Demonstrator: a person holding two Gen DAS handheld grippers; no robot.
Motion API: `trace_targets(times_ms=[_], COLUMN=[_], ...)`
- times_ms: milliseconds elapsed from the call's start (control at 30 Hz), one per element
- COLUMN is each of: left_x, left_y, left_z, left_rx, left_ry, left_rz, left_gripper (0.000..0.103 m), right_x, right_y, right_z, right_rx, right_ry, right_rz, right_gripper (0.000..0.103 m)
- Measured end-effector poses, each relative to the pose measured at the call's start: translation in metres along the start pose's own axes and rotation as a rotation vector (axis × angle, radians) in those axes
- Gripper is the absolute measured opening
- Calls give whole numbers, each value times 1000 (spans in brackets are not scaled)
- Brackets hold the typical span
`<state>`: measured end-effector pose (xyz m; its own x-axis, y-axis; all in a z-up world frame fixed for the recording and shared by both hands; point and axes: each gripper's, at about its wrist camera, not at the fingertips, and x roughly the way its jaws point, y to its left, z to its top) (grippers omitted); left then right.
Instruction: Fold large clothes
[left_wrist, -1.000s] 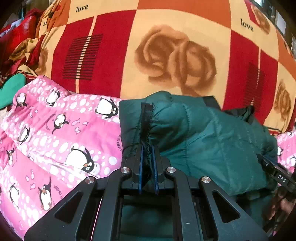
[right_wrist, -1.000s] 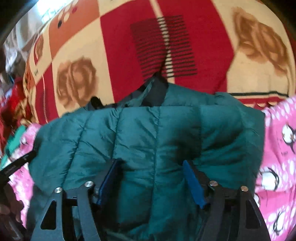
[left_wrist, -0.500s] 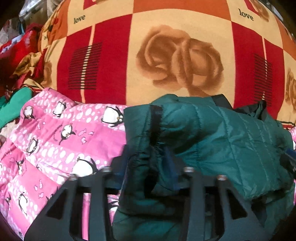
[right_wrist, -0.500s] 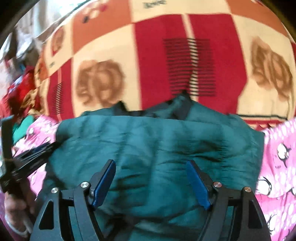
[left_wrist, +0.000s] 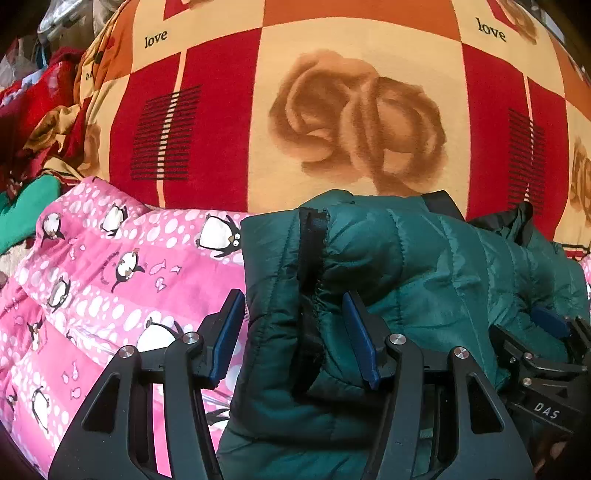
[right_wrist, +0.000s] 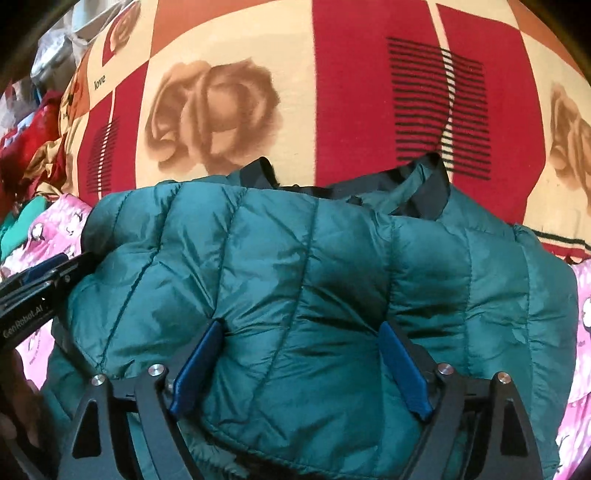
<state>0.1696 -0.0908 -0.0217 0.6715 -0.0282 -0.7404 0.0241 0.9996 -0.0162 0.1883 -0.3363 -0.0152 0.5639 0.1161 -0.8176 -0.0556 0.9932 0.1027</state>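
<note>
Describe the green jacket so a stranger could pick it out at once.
Start from the red-and-cream rose blanket. In front of it lies a pink penguin-print quilt, and on that sits the green jacket. It alone is plain teal, shiny and puffy with stitched quilting.

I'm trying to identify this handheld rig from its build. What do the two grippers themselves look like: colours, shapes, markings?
Both are matte black, with angular linkage arms that have triangular cut-outs and silver round pivot bolts. Each finger ends in a flat blue pad. The left gripper and right gripper look alike. White lettering shows on the sides: "DAS" on the right gripper's body, "GenRobot.AI" on the left's. No cables or sleeves are visible.
</note>
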Motion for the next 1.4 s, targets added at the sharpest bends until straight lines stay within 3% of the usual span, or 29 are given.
trace_targets(times_ms=[200,400,600,900,1233,1333,1400], left_x=[-12,-36,-44,-12,-9,-8,-7], left_y=[0,-2,-11,-27,-27,-29,-29], left_z=[2,4,2,-8,-10,-11,-11], left_rx=[3,6,26,90,96,104,105], left_ry=[-20,-78,-91,-7,-10,-14,-14], left_rz=[-19,-51,-78,-42,-34,-27,-28], left_gripper=[55,55,55,55,56,56,59], right_x=[-46,-78,-68,-29,-82,-70,-55], right_y=[-22,-62,-102,-107,-123,-135,-142], right_z=[-3,-15,-30,-31,-38,-45,-51], right_rx=[39,50,112,110,127,139,173], right_ry=[-56,-77,-27,19,-68,-16,41], right_rz=[25,-74,-152,-164,-178,-217,-192], right_gripper=[84,84,84,86,85,85,85])
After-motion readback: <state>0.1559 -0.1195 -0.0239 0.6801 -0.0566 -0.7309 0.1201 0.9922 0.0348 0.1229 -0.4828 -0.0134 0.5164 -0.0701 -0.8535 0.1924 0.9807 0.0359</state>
